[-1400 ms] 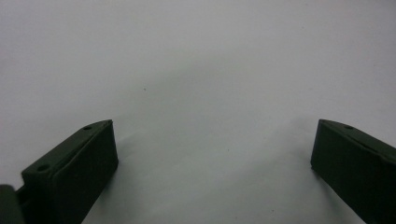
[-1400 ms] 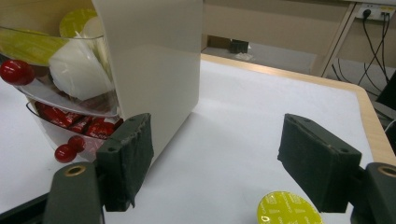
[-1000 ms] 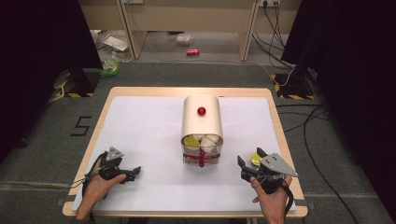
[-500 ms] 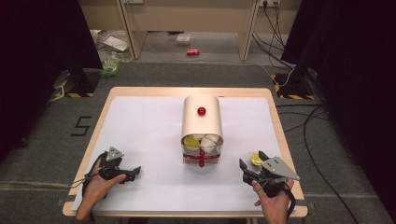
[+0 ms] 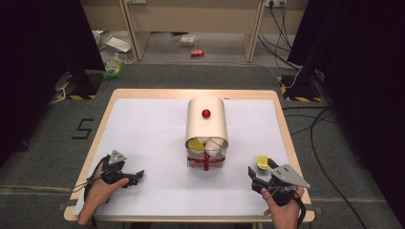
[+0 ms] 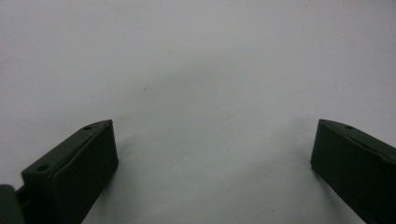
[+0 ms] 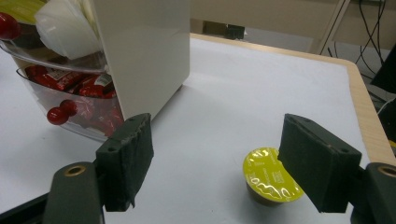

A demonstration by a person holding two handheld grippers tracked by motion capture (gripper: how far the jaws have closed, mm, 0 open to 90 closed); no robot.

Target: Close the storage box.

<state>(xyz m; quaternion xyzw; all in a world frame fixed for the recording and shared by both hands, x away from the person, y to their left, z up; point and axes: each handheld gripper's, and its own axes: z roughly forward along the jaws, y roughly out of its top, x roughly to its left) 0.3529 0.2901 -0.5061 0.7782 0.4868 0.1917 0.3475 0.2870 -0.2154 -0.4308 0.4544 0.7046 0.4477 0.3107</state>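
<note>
White surface [image 5: 143, 129] carries a cream dispenser [image 5: 206, 121] at centre. My right gripper [image 7: 219, 163] gapes wide, empty; yellow capsule [image 7: 272, 177] sits just inside its right jaw. My left gripper [image 6: 210, 154] spread wide, empty.

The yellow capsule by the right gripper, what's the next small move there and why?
Probably ease the right gripper back and up from the yellow capsule. The capsule stands upright on the white table, foil lid up, near the right-hand jaw in the right gripper view, and the jaws stand wide open with nothing between them. Going by that, it looks set down and released, though I can't be sure.
</note>
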